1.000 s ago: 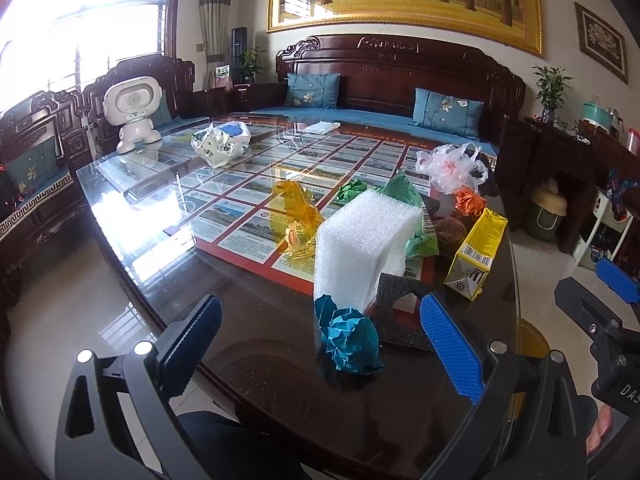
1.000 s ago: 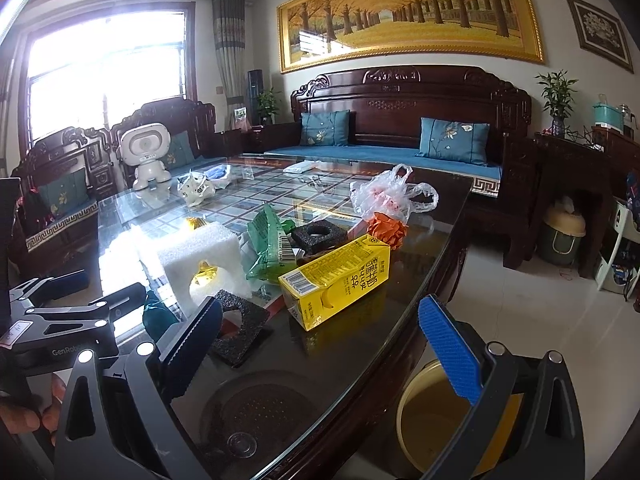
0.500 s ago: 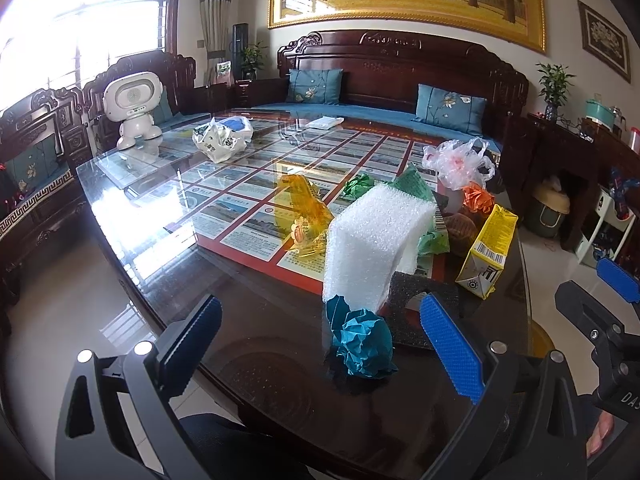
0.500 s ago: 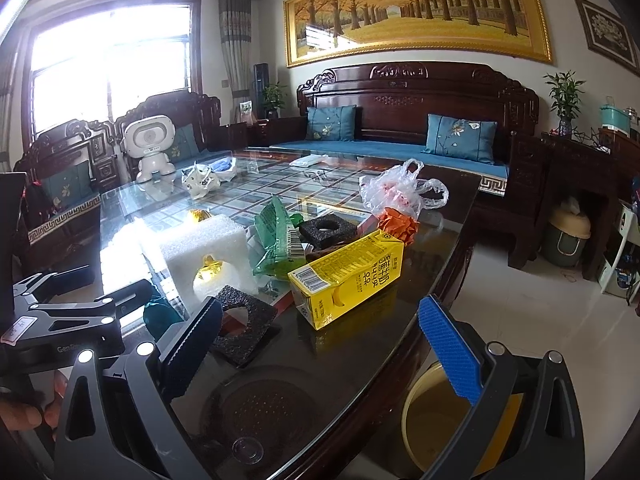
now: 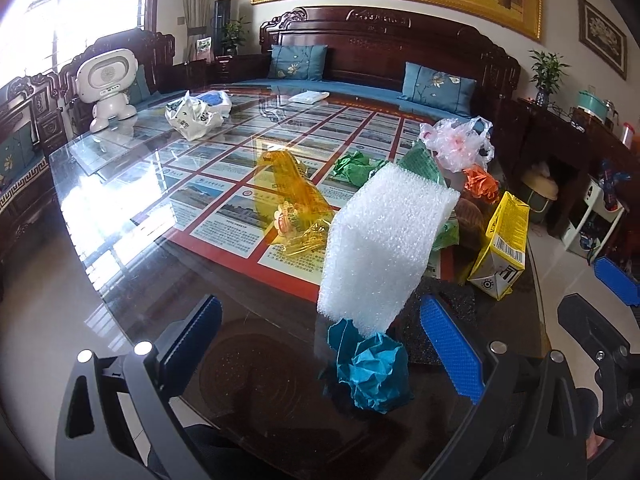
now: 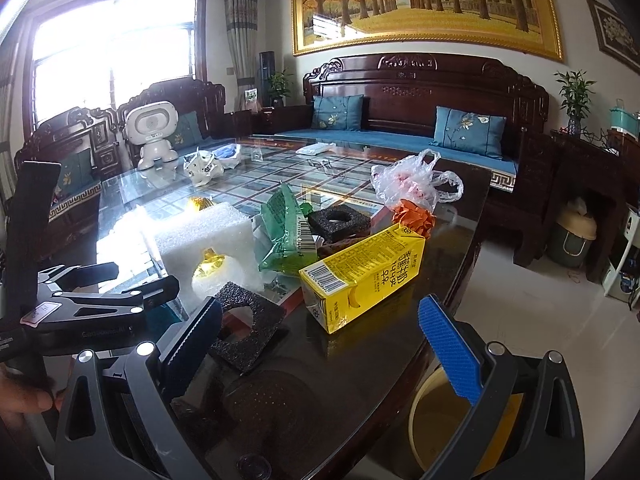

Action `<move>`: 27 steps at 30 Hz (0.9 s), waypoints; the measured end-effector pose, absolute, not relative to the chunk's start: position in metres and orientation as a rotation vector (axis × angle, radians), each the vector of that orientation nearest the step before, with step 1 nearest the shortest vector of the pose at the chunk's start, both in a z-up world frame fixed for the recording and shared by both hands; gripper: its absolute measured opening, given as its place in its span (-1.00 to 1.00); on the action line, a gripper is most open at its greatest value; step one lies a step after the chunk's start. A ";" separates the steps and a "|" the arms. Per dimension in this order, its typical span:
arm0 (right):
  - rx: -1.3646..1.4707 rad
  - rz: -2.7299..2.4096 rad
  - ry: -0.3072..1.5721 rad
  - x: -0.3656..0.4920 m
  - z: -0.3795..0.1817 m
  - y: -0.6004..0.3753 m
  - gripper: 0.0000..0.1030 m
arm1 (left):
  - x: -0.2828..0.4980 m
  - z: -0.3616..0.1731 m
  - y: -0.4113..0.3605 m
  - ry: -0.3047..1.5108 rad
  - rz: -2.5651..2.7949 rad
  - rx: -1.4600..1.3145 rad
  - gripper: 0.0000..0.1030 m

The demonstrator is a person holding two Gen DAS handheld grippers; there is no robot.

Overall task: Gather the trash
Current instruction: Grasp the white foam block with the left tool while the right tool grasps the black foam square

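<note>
Trash lies on a glass-topped table (image 5: 120, 200). A crumpled teal paper ball (image 5: 370, 368) sits just ahead of my open, empty left gripper (image 5: 324, 352), toward its right finger. Behind it stands a white foam block (image 5: 384, 248), with black foam pieces (image 6: 246, 326), a yellow milk carton (image 6: 360, 276), a green wrapper (image 6: 284, 228), an orange paper ball (image 6: 414, 216), a clear plastic bag (image 6: 412, 180) and an amber wrapper (image 5: 292, 200). My right gripper (image 6: 316, 352) is open and empty, just short of the carton. A yellow bin (image 6: 460, 432) sits below the table edge.
A white toy robot (image 5: 108, 84) and a crumpled white bag (image 5: 196, 116) stand at the table's far left. A dark wooden sofa (image 6: 420, 120) with blue cushions runs along the back wall. A side cabinet (image 6: 580, 184) and small bin (image 6: 576, 232) stand to the right.
My left gripper has moved closer to the teal paper ball and the foam block. My right gripper has edged forward toward the yellow carton. Both stay open.
</note>
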State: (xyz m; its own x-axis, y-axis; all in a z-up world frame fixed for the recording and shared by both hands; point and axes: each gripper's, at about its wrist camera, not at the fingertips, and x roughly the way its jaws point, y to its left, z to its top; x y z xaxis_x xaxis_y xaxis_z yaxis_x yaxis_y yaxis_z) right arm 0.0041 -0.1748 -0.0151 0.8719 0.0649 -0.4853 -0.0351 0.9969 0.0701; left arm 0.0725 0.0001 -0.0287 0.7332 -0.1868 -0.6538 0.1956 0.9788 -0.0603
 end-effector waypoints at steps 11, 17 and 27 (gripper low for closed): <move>0.051 0.078 0.532 0.018 -0.019 -0.168 0.85 | 0.110 -0.027 -0.008 0.725 -0.329 -0.003 0.92; 0.059 0.080 0.537 0.021 -0.020 -0.168 0.85 | 0.118 -0.028 -0.008 0.735 -0.377 -0.037 0.51; 0.088 0.243 0.548 0.021 -0.021 -0.157 0.63 | 0.116 -0.031 -0.014 0.741 -0.421 -0.001 0.05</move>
